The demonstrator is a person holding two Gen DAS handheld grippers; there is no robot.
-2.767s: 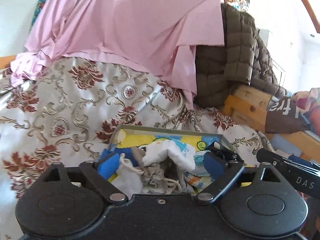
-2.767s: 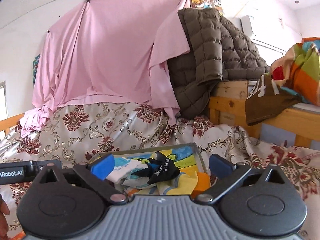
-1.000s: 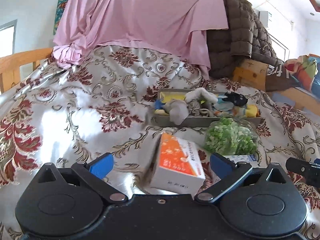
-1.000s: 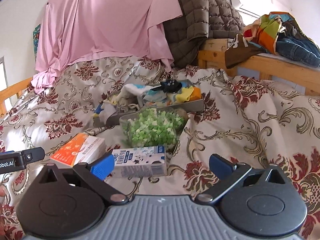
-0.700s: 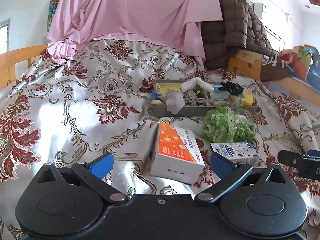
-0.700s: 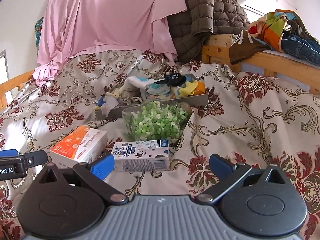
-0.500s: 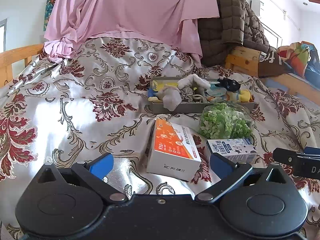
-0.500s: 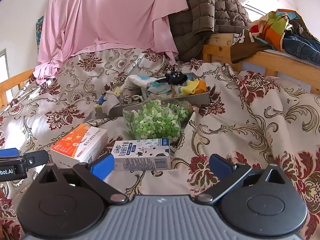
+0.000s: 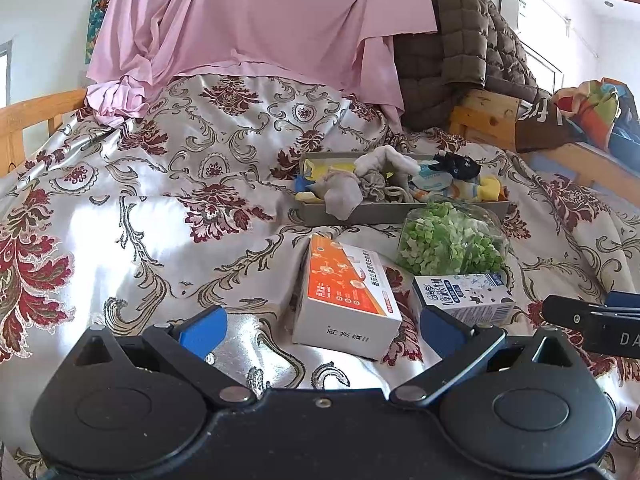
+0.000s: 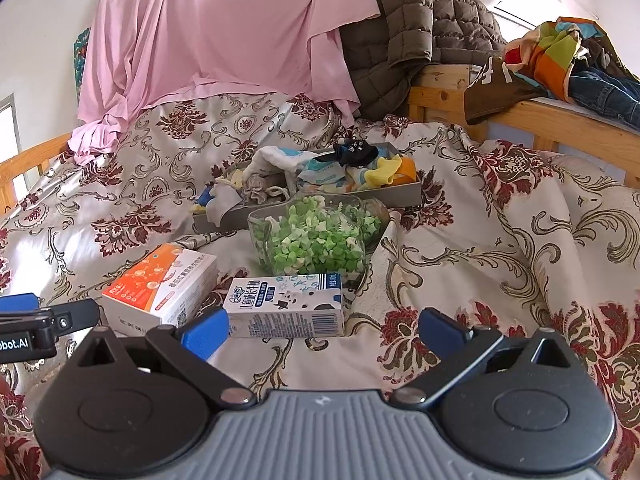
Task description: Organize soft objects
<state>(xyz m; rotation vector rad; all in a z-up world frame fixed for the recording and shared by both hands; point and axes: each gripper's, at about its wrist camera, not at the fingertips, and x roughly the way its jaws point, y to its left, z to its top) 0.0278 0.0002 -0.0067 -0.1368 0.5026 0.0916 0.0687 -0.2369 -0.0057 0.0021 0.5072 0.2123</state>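
Observation:
A grey tray on the bed holds several soft items: white and grey pouches, a black sock and yellow cloth. My left gripper is open and empty, well in front of the tray, near an orange-and-white box. My right gripper is open and empty, just behind a blue-and-white milk carton.
A clear bag of green pieces lies between the tray and the carton. The orange box lies left of the carton. The floral bedspread covers the bed. Wooden rails, a brown jacket and pink sheet stand behind.
Both grippers have pulled back from over the tray, leaving the soft items in it. The box, the bag and the carton have come into view in front.

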